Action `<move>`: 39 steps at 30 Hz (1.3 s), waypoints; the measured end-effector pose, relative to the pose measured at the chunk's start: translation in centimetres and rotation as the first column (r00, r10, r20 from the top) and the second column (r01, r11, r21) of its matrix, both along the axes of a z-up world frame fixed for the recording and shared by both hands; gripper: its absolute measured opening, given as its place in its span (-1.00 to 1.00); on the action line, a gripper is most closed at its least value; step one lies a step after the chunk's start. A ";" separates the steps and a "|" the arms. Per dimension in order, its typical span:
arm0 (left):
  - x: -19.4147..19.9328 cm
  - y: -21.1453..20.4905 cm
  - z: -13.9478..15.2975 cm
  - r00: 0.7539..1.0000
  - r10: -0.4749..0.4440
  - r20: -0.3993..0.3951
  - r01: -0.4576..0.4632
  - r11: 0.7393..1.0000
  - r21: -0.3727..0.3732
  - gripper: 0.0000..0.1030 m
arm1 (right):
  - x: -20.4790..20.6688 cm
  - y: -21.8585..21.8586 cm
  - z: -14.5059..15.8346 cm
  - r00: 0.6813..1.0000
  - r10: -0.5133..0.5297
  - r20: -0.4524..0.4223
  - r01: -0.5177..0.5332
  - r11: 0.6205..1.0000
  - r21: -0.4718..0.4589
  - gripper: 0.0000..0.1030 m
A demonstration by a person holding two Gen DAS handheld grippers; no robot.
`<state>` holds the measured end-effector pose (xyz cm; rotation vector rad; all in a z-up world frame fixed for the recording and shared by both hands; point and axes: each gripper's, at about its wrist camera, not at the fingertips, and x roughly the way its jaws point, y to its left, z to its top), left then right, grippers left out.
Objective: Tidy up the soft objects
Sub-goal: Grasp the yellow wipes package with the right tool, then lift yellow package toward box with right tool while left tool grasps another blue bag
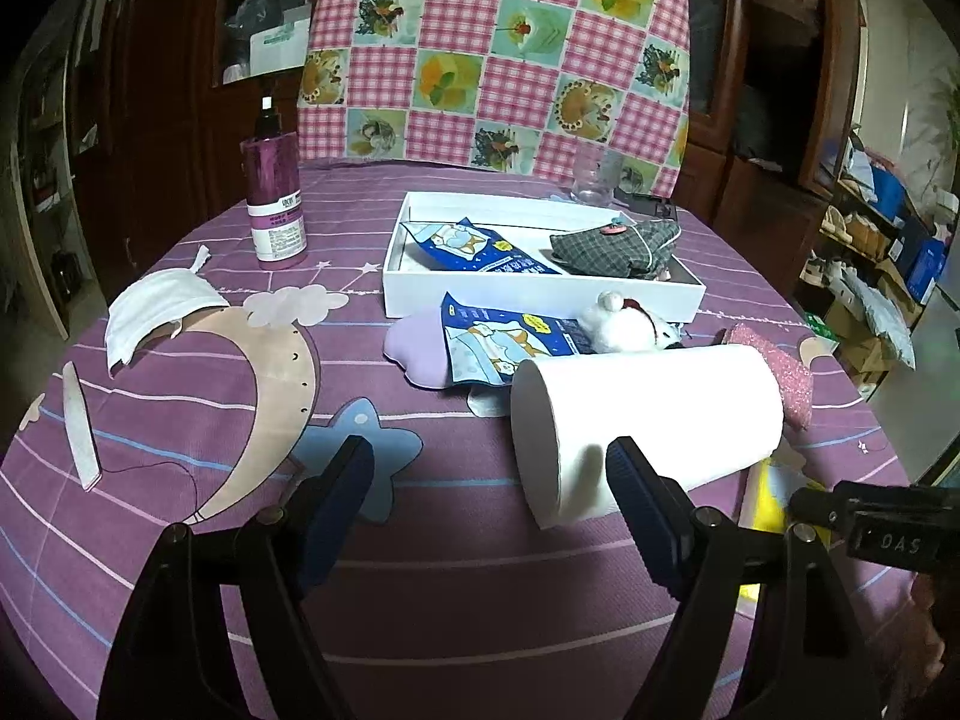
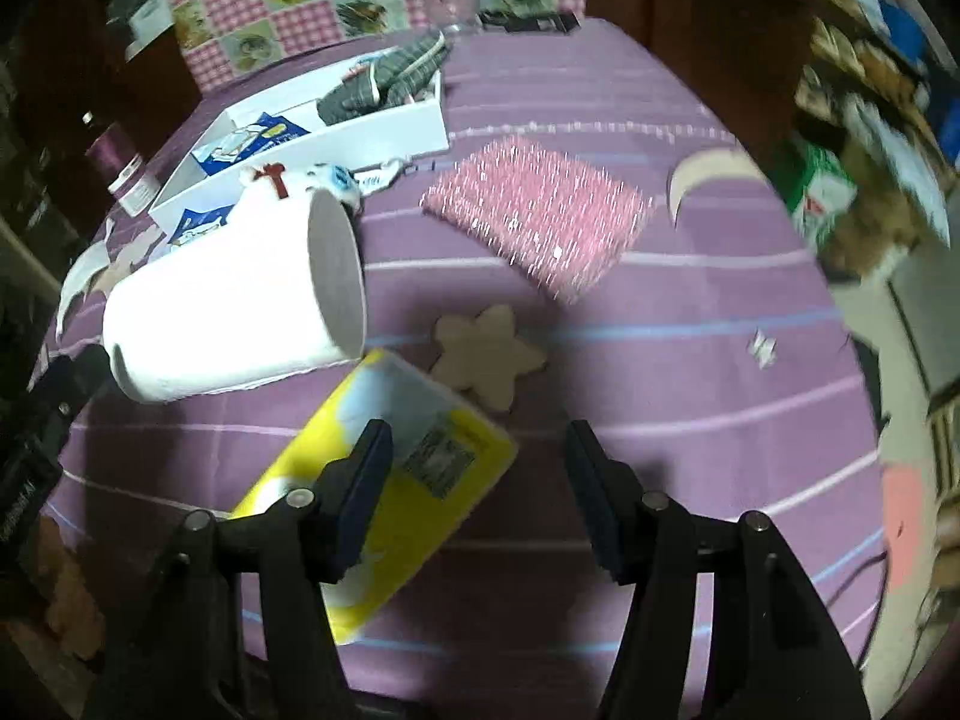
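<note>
Just ahead of the released right tongs (image 2: 477,468), nearer than the empty, parted left tongs (image 1: 489,471), the yellow tissue pack (image 2: 384,480) lies on the bench (image 2: 690,420), long axis slanting lower-left to upper-right.

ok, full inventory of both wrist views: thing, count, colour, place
paper roll: 1, white, lying on its side, table centre
tray: 1, white, behind the roll
snack packets: 2, blue, one in tray, one in front
checked cloth: 1, grey, in tray
plush toy: 1, white, by tray front
sponge: 1, pink, right of roll
tissue pack: 1, yellow, near edge
bottle: 1, purple, far left
face mask: 1, white, left
left tool: open, empty
right tool: open, over the pack
</note>
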<state>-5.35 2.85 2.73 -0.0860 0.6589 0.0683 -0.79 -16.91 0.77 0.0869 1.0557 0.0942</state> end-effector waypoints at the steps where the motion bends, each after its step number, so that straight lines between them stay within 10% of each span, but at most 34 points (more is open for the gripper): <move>1: 0.0 0.0 0.0 1.000 -0.003 0.000 0.003 1.000 -0.005 0.56 | 0.0 0.1 0.0 1.000 -0.001 -0.005 0.001 1.000 -0.003 0.05; 11: 0.0 0.4 0.1 1.000 -0.018 0.008 0.018 0.999 -0.042 0.56 | 0.8 -0.7 0.5 0.997 -0.075 -0.006 0.075 0.996 0.053 -0.69; 39: 0.1 0.1 0.8 0.998 -0.045 0.038 0.047 0.998 -0.044 0.56 | 2.8 -4.7 6.3 0.951 -0.092 0.294 0.046 0.986 0.159 -0.79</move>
